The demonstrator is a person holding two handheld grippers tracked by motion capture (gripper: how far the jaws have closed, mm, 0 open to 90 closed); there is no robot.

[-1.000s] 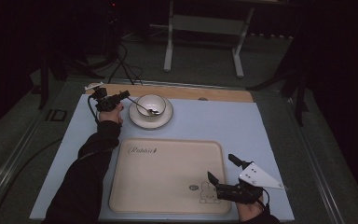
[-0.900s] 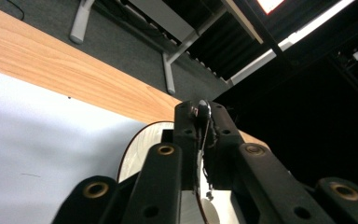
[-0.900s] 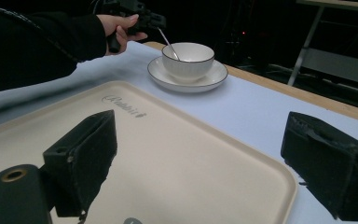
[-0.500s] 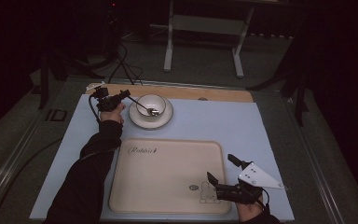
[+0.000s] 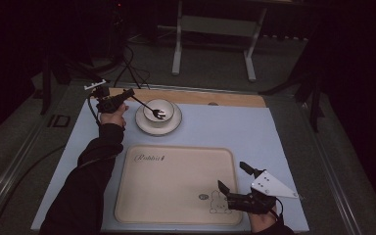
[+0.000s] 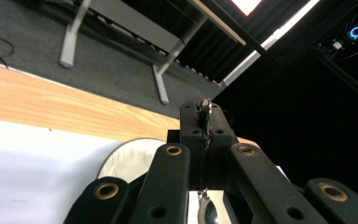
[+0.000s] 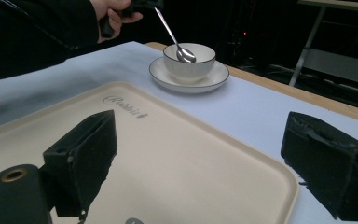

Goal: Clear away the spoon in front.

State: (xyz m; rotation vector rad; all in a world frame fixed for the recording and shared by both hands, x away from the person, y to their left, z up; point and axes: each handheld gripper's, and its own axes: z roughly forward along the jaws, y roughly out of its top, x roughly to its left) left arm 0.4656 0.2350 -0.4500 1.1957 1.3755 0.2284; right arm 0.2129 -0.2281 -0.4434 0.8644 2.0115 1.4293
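The left tool [image 5: 127, 94] is clamped on a spoon [image 5: 149, 108] whose tip dips into the bowl [image 5: 158, 111] on its saucer [image 5: 145, 125]. The right tool [image 5: 231, 178] gapes empty over the tray [image 5: 176, 191]. A sideways tug might tip the bowl.

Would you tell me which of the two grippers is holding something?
The left gripper, shut on the spoon above the bowl; the right gripper is open over the tray.
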